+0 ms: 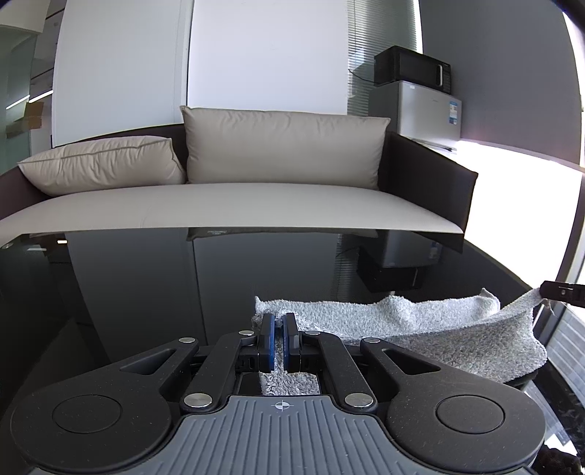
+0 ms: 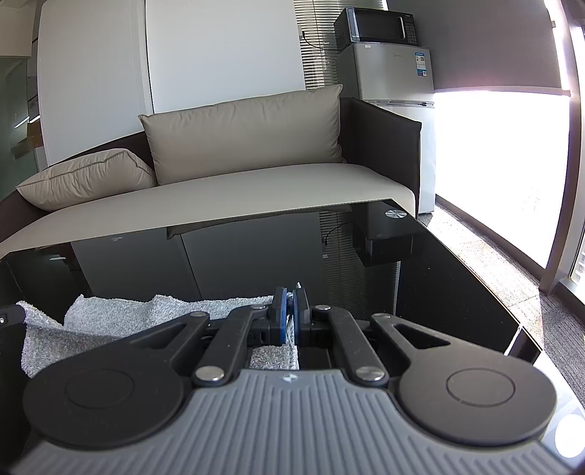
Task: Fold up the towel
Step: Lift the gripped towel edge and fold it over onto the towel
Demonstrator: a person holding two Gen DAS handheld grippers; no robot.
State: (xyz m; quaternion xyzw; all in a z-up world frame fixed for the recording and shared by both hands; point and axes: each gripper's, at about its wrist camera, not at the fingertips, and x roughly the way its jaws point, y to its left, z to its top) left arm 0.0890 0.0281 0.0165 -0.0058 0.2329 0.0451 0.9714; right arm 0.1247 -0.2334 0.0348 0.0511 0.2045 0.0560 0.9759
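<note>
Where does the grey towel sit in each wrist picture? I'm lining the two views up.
Left wrist: the grey towel runs from bottom centre to the right edge, pinched in the left claw.
Right wrist: it lies lower left, one end pinched in the right claw.
Shared landmark: the microwave on the fridge.

Fridge sticker [image 2: 421, 63]: blue and white, print too small to read
Fridge door badge [image 2: 398, 55]: blurred (a brand, perhaps)
Microwave [image 2: 376, 25]: nothing legible
</note>
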